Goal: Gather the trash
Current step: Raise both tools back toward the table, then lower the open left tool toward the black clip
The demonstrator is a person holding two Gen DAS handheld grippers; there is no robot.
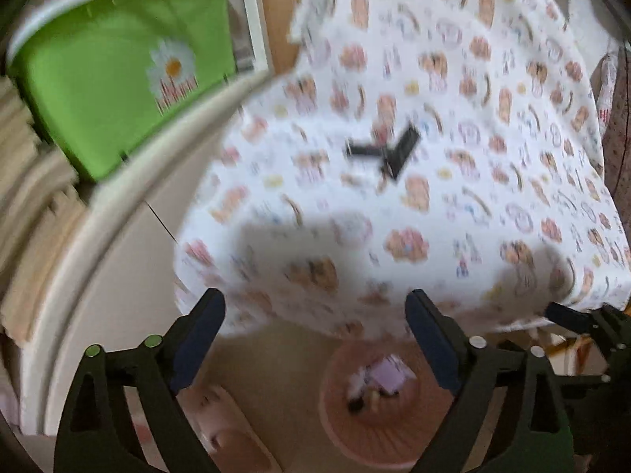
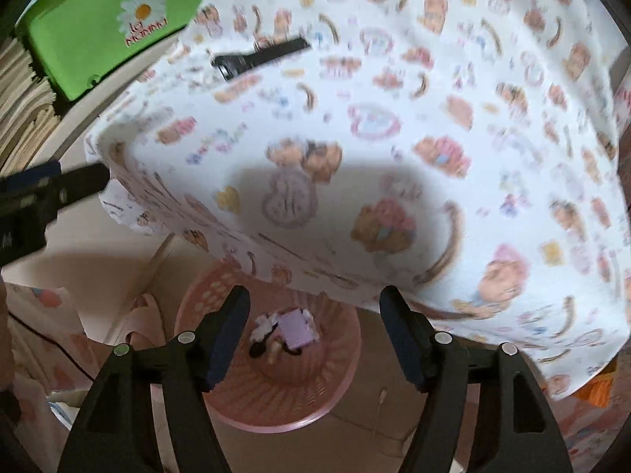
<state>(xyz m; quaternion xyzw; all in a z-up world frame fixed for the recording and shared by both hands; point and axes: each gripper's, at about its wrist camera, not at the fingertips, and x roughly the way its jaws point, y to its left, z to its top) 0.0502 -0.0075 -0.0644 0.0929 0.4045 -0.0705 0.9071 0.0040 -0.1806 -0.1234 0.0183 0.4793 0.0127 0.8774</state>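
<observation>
Both views are smearing with motion, so fine detail is hard to read. 1 dark object [image 1: 384, 151] is lying on the patterned cloth [image 1: 453, 90] covering the surface, toward the side nearest the green box [image 1: 118, 79]. In the left wrist view it is looking like 2 black strips crossing in a V, while in the right wrist view it [image 2: 262, 59] is reading as 1 long dark bar, so I cannot tell whether it is 1 piece or 2. Judging by its thin, flat look, it is probably light and fairly stiff, and it may be sliding on the cloth instead of lifting cleanly. Pinching across the narrow width of 1 strip, near its middle, seems the safest hold.

Below the cloth's near edge, 1 pink basket [image 2: 276, 358] is standing on the floor, and it is already holding a small cluster of scraps [image 2: 284, 335]: about 1 lilac piece, 1 white piece and some dark bits, too blurred to count exactly.

The left gripper [image 1: 315, 331] is holding its fingers wide apart with nothing between them, hovering over the cloth's near edge. The right gripper [image 2: 315, 331] is likewise spread wide and empty, hanging above the basket, well apart from the dark object.
</observation>
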